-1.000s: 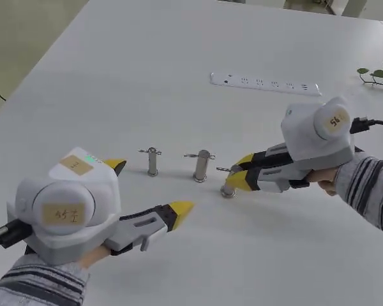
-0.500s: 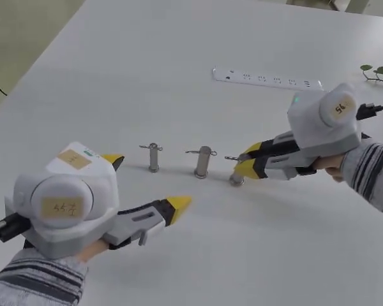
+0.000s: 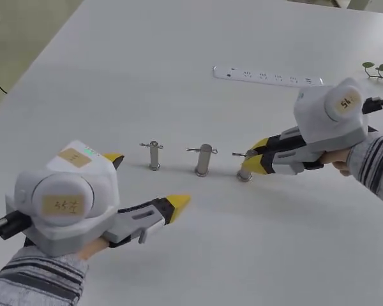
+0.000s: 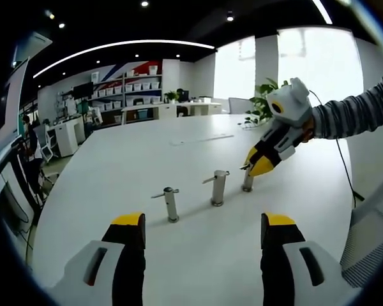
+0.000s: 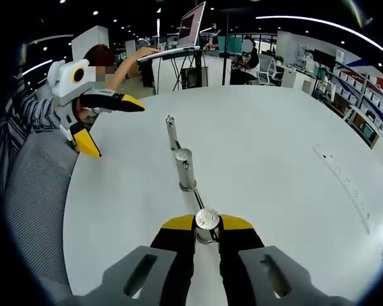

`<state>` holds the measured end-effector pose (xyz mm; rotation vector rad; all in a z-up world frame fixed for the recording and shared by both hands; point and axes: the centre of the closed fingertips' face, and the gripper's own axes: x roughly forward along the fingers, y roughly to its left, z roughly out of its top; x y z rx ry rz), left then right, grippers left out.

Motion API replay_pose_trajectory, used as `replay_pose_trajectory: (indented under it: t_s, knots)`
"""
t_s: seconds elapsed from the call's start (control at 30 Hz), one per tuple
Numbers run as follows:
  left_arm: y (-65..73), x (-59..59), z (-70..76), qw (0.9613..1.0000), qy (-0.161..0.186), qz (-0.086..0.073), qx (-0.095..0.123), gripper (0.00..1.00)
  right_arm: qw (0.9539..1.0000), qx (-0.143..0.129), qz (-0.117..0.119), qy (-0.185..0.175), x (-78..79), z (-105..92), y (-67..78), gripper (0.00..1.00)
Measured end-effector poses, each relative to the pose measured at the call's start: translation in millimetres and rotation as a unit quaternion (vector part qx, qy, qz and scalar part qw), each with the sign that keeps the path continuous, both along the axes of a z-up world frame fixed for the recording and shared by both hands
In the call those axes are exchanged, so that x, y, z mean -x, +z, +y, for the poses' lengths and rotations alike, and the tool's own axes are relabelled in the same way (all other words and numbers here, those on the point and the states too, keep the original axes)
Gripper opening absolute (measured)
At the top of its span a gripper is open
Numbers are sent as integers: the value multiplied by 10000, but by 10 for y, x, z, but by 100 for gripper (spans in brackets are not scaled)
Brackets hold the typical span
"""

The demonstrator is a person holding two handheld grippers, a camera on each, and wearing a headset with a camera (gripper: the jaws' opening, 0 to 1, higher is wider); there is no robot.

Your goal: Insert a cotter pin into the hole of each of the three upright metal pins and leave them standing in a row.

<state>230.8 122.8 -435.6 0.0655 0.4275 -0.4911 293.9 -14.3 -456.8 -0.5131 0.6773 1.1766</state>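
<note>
White counter (image 3: 179, 76) bearing a power strip (image 3: 267, 79). Left claw (image 3: 147, 180), handwritten tag beginning "55", is released and holds nothing. Right claw (image 3: 249, 159), tag not legible, is clenched on the end metal pin (image 5: 207, 220), which stands in a row with the middle metal pin (image 3: 203, 160) and the outer metal pin (image 3: 154, 156). A cotter pin (image 3: 195, 150) crosses each.

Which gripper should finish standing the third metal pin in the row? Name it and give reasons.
Right. The right gripper is shut on the third pin, next to the middle pin in the row. The left gripper hangs open, apart from the pins.
</note>
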Motion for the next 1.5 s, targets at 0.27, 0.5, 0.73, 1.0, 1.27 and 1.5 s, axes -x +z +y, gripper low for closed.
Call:
replay_pose_trajectory:
  t_s: [0.27, 0.5, 0.73, 1.0, 1.27, 1.5]
  knots:
    - [-16, 1, -2, 10000, -13, 17, -24, 72, 10000, 5, -18, 86, -5, -10, -7, 9]
    - [-30, 12, -9, 10000, -20, 42, -42, 72, 9995, 144, -169, 231, 3, 5, -19, 10]
    - [-47, 29, -14, 9999, -32, 84, -72, 72, 9977, 277, -509, 344, 18, -17, -40, 19]
    - [-1, 14, -19, 10000, -35, 74, -49, 72, 9984, -86, -497, -239, 22, -46, 145, 34]
    - [39, -50, 109, 9998, 150, 113, 7, 73, 9915, -576, -321, -1121, 110, -109, 335, 56]
    - [95, -93, 168, 9995, 283, 77, 109, 76, 9754, -1080, -330, -1893, 207, -158, 457, 64]
